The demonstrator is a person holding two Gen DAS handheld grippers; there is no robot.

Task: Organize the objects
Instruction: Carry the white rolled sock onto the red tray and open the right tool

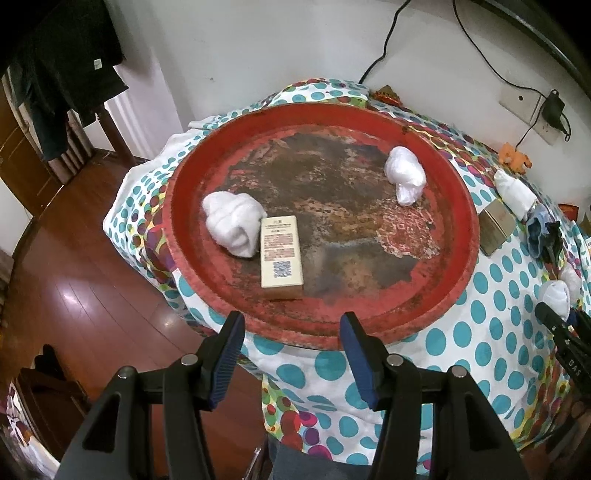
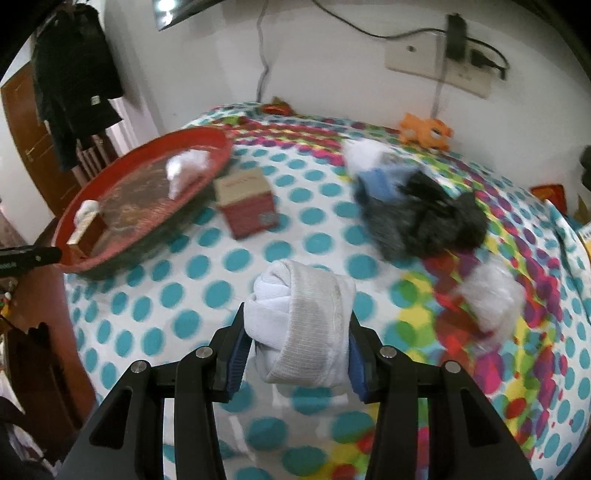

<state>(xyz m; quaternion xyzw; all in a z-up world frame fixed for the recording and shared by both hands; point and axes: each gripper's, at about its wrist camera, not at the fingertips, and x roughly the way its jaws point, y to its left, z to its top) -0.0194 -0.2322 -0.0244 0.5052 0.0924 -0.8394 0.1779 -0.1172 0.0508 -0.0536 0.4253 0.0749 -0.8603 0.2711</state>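
Socks first: right gripper (image 2: 297,354) is clamped on a rolled white sock (image 2: 301,326), blue pads pressed against both its sides, the roll held above the polka-dot tablecloth (image 2: 155,280). The right wrist view is motion-blurred, so detail is soft.

Left gripper (image 1: 291,356) is spread wide with nothing between its fingers, sitting just at the near rim of the round red tray (image 1: 436,295). The tray's paint is worn through to dark patches across the middle.

On the tray:
- white sock roll (image 1: 234,223) at left, touching the left edge of a cream box with a QR code (image 1: 280,253), which lies flat
- second white sock roll (image 1: 405,175) at the far right side, well apart from the other two

Off the tray, on the cloth:
- red-and-cream box (image 2: 246,201) just beside the tray's right rim
- another white roll (image 1: 515,194) beyond that box
- dark sock pile (image 2: 428,218) with a blue piece (image 2: 382,181) in it, further right
- one more white bundle (image 2: 489,295) near the right edge, too blurred to tell what it is
- orange plush toy (image 2: 426,131) at the back by the wall

A charger (image 2: 456,35) is plugged into the wall socket plate behind the table. Dark clothing (image 1: 62,70) hangs at far left over the wood floor (image 1: 85,295).
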